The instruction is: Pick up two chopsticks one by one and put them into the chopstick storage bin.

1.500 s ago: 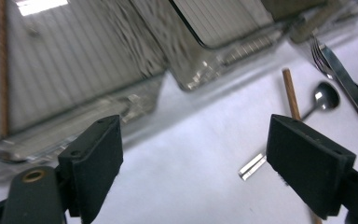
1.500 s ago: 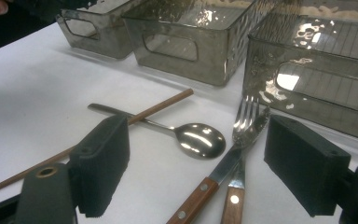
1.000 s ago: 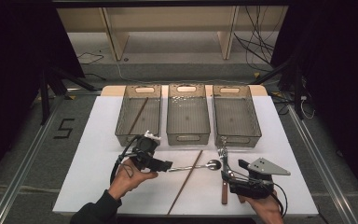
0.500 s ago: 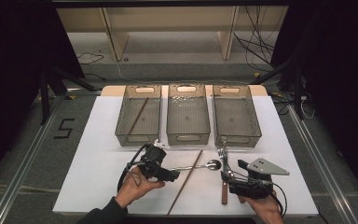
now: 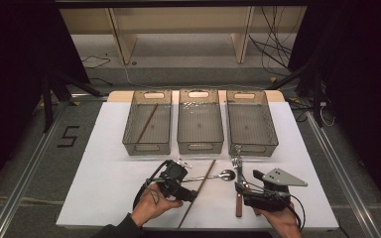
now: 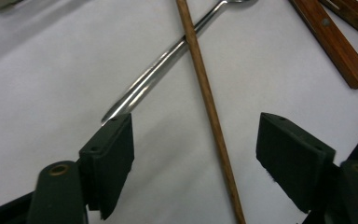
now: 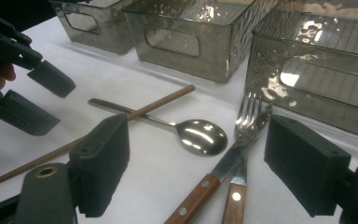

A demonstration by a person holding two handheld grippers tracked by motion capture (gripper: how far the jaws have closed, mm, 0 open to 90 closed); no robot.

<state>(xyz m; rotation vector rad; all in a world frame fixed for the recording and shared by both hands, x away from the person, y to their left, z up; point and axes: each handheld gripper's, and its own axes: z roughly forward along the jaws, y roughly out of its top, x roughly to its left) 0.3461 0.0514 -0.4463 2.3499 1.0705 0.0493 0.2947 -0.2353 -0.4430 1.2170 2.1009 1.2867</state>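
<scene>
Black "5" (image 5: 67, 136) marked on floor (image 5: 39, 148), left of table

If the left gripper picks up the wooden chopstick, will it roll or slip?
The chopstick looks thin, round and stiff, so it may roll once nudged. It lies across the spoon handle, so lifting it could disturb the spoon. The left gripper straddles it with jaws apart, closing lately; the padded jaws probably hold it.

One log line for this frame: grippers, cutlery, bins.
left gripper: jaws closing, astride chopstick, no grip | right gripper: open over fork | spoon: under chopstick | bins: three
</scene>
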